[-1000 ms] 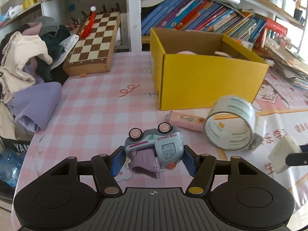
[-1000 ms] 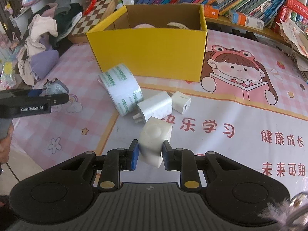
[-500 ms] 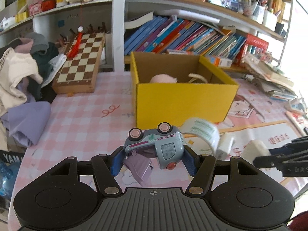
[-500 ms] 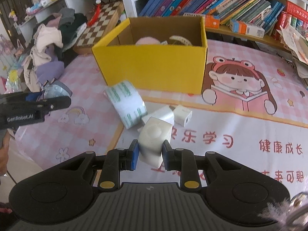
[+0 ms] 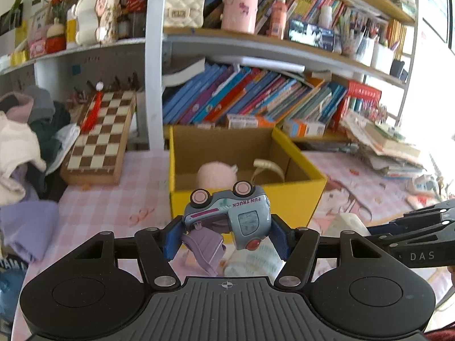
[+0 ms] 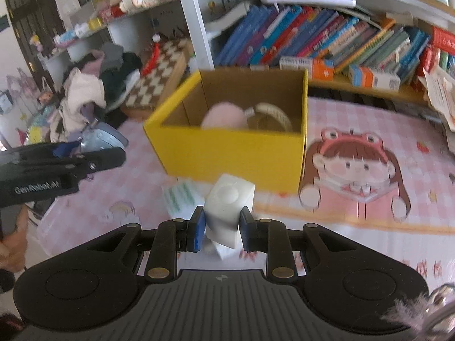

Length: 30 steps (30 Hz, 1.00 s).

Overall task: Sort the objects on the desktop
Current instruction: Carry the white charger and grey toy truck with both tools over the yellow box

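Truck first: my left gripper [image 5: 227,234] was clenched on the toy truck [image 5: 227,217], which lay tipped with its pink wheels up and a lilac flap hanging loose beneath. It looked like light, hard, glossy plastic, so I judged the pads were best placed on the flat body ends, where they sat, and never on the flap, which could bend or snap. My right gripper [image 6: 222,228] was closed on a white charger block [image 6: 227,203], held by its two flat sides; stiff, smooth, light, probably slippery if the squeeze eased. Under both, a roll of tape [image 6: 182,199] lay on the pink checked tablecloth [image 5: 113,196]. Just beyond stood the yellow cardboard box [image 6: 233,156], open-topped, already holding something pink and fluffy [image 6: 224,116] and a pale ring. Behind it were a chessboard [image 5: 102,136] and leaning books [image 5: 250,96].
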Available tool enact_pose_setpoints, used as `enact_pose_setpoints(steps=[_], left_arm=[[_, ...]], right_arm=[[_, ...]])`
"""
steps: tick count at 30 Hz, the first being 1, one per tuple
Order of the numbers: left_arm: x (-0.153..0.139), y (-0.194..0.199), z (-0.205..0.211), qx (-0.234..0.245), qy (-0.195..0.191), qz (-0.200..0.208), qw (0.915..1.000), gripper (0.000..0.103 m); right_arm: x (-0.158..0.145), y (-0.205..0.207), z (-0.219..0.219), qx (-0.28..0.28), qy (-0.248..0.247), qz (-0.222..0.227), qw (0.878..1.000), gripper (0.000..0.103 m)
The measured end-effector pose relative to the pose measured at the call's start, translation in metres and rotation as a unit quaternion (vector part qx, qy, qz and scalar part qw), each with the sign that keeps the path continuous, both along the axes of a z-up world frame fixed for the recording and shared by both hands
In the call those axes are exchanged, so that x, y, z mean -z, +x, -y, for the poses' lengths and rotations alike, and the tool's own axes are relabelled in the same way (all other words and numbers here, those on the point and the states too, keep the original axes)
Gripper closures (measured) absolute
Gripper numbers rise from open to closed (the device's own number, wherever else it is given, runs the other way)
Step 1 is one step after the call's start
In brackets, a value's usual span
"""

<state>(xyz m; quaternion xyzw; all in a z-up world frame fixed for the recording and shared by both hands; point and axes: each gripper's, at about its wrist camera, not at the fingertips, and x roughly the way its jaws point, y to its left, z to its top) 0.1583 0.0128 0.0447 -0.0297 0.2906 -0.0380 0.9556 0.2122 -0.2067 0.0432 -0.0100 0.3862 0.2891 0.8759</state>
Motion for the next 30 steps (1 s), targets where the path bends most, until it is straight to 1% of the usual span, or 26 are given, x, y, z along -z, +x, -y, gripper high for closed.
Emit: enact_pose_setpoints(steps=[4, 10, 17, 26, 30], left_arm=[[-0.008, 0.017, 0.007, 0.003, 0.004, 0.013, 0.9999, 0.04], [-0.017, 0.04, 0.016, 0.005, 0.015, 0.027, 0.9995, 0.04], [-0.021, 0.068, 0.023, 0.009, 0.03, 0.017, 0.9994, 0.04], [-0.027, 0.109, 0.031, 0.005, 0.064, 0.018, 0.9978, 0.04], [-0.024, 0.124, 0.035, 0.004, 0.073, 0.012, 0.9972, 0.04]], right_arm=[[-0.014, 0.017, 0.001, -0.012, 0.009, 0.019, 1.0, 0.079], [-0.028, 0.046, 0.002, -0.033, 0.01, 0.039, 0.999, 0.079], [-0.041, 0.086, -0.001, -0.053, 0.01, 0.063, 0.997, 0.079], [-0.071, 0.15, -0.013, -0.052, 0.028, 0.125, 0.99, 0.079], [-0.069, 0.172, -0.022, -0.069, 0.021, 0.123, 0.99, 0.079]])
